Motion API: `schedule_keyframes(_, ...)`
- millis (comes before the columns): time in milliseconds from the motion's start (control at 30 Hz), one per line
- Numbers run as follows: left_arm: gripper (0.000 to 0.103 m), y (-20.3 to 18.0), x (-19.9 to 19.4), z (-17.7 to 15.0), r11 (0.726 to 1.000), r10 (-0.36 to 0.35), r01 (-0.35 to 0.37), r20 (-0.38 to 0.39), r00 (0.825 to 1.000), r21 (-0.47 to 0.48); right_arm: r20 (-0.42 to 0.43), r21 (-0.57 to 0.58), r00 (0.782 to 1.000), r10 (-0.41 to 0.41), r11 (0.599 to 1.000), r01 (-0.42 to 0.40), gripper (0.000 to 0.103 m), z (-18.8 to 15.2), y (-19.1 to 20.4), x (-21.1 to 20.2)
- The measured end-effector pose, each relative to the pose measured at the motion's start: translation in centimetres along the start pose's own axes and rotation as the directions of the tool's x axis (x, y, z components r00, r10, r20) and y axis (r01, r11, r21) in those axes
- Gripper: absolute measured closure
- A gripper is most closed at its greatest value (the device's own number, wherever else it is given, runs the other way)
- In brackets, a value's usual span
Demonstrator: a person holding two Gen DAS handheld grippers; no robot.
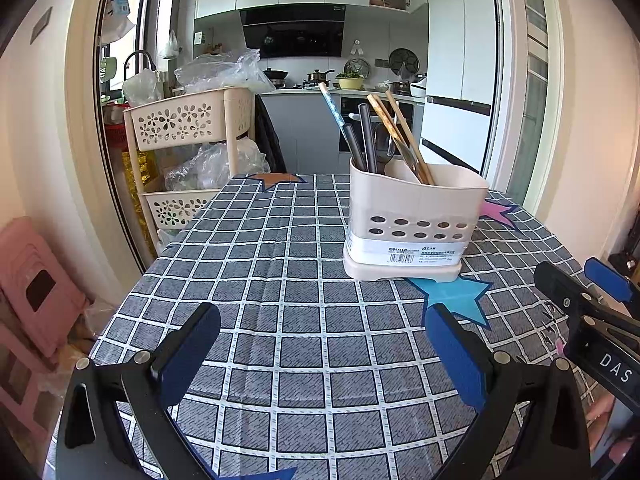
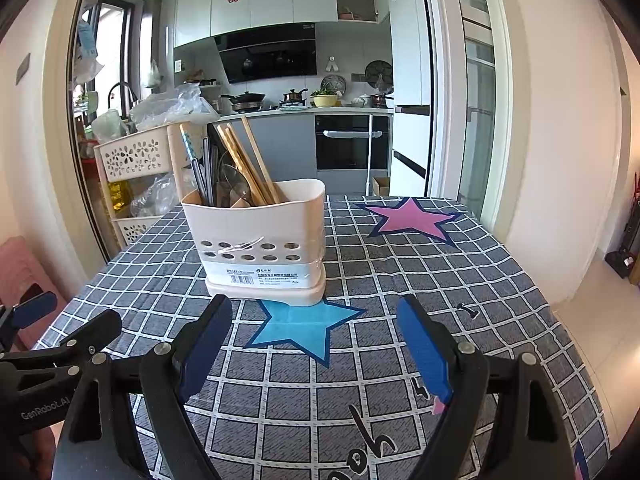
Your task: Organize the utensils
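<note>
Left gripper and right gripper: black frames, blue pads, jaws wide apart, nothing between them. Tablecloth: grey grid weave, star prints. Utensil holder: cream plastic, rounded, perforated, upright; at 11 o'clock beyond right gripper, 1 o'clock beyond left, clear of both. Inside: wooden chopsticks, dark-handled cutlery, leaning.

Hidden and cut-off parts

The utensils' lower ends are hidden inside the holder; its label print is too small to be read, and the table is cut off below.
</note>
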State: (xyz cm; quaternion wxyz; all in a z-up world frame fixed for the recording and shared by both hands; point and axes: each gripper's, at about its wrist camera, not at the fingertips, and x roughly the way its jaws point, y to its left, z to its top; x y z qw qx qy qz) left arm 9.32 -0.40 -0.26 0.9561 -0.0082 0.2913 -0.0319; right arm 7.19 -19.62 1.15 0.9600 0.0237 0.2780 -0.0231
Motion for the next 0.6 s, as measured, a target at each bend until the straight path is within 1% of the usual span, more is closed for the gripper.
schedule_keyframes(600, 0.0, 0.0, -0.2, 0.06, 1.0, 0.006, -0.006, 0.007, 1.0, 0.005, 0.001, 0.0, 1.0, 0.0, 1.0, 0.0, 0.017, -0.03, -0.04, 0.03)
